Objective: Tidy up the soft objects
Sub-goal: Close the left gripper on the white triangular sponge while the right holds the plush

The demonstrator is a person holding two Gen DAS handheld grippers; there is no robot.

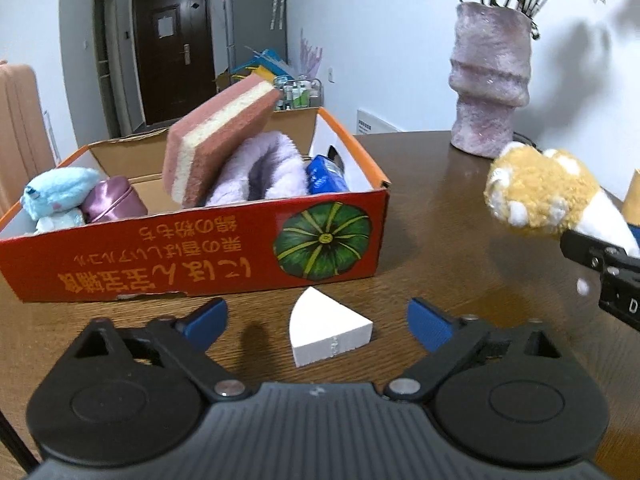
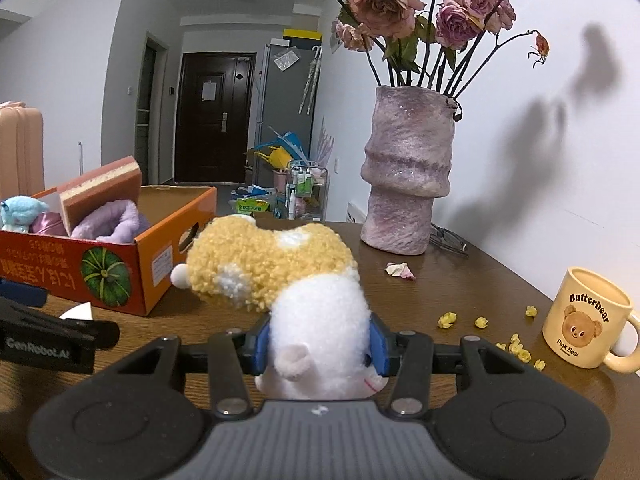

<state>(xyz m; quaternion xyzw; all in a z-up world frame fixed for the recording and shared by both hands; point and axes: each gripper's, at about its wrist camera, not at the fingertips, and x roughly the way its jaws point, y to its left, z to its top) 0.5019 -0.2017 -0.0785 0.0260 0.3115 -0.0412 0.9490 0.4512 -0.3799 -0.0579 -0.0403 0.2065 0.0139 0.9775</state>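
A white wedge-shaped sponge point(image 1: 328, 330) lies on the brown table between the blue pads of my left gripper point(image 1: 318, 322), which stand open and clear of it on both sides. Behind it sits an orange cardboard box point(image 1: 200, 256) holding a pink-and-cream sponge point(image 1: 216, 148), a lilac fluffy cloth point(image 1: 264, 168), a blue plush point(image 1: 56, 196), a mauve pouch point(image 1: 114, 200) and a blue packet point(image 1: 326, 176). My right gripper point(image 2: 320, 346) is shut on a yellow-and-white plush toy point(image 2: 288, 280), held above the table; this plush point(image 1: 536, 196) also shows at the right of the left wrist view.
A tall mauve vase point(image 2: 408, 176) of dried roses stands at the back by the wall, glasses point(image 2: 448, 240) beside it. A cream bear mug point(image 2: 588, 320) stands at the right among scattered yellow bits point(image 2: 480, 322). The box point(image 2: 120, 256) is to the left of the plush.
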